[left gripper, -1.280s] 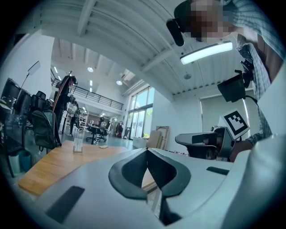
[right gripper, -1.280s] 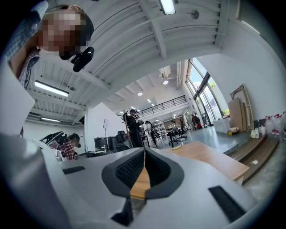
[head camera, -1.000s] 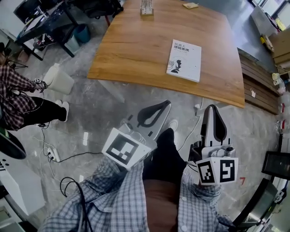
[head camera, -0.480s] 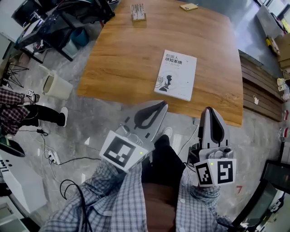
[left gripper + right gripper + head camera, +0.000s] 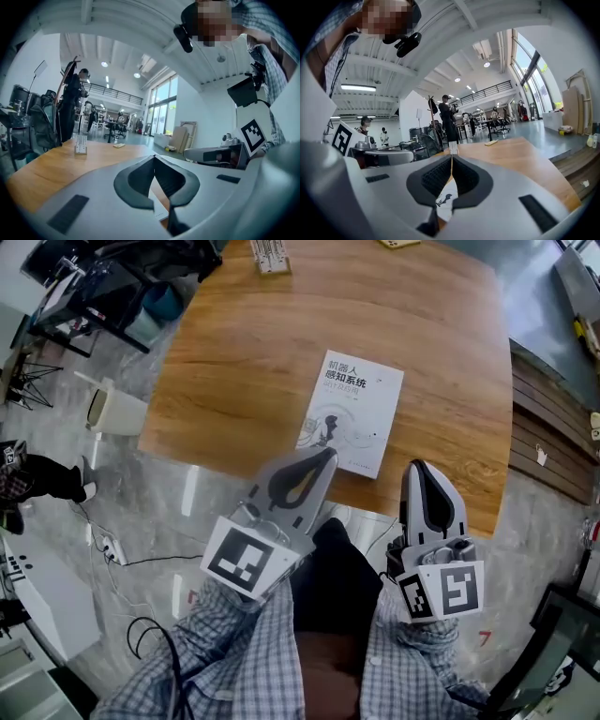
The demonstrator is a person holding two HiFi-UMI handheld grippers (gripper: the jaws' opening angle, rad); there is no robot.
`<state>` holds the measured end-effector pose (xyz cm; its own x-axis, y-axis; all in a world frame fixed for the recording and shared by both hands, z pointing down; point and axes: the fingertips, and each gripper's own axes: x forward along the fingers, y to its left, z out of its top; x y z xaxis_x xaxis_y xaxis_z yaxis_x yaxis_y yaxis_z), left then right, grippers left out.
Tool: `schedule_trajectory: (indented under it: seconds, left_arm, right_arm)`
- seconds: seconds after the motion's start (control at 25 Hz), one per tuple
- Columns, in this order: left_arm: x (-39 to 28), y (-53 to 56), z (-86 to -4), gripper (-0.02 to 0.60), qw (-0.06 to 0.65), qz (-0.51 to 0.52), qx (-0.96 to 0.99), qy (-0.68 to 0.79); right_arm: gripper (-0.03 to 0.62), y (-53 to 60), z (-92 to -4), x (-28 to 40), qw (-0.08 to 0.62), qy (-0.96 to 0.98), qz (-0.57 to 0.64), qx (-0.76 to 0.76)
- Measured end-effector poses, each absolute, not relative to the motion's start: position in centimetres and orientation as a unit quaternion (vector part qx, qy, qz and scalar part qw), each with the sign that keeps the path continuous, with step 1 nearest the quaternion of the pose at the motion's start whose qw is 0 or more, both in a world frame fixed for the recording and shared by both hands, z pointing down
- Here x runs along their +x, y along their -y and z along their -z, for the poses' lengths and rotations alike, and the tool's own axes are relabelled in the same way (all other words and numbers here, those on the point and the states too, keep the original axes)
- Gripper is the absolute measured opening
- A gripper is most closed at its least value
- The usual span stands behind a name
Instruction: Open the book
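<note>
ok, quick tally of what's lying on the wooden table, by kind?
Book: 1
Small white block: 1
Flat tan item: 1
Total: 3

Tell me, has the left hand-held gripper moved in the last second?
Yes. The left hand-held gripper has advanced toward the table: its tip was short of the near edge, now it overlaps that edge, close to the book.

White book (image 5: 349,412), closed, flat on table
</note>
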<state>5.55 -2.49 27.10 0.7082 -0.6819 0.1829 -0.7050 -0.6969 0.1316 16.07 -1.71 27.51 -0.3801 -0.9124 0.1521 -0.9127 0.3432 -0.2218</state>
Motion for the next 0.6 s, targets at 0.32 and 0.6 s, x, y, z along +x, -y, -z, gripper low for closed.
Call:
schedule_trajectory:
  seconds: [0.32, 0.6]
  left_arm:
    - [5.7, 5.1, -31.4, 0.000, 0.136, -0.080, 0.904, 0.396]
    - [5.3, 6.1, -35.9, 0.000, 0.174, -0.104, 0.899, 0.388]
  right_arm:
    - [0.020, 4.6, -32.4, 17.6, 0.025, 0.814, -0.188, 0.550]
    - [0.021, 5.7, -37.0, 17.9, 0.064, 0.792, -0.236, 0.559]
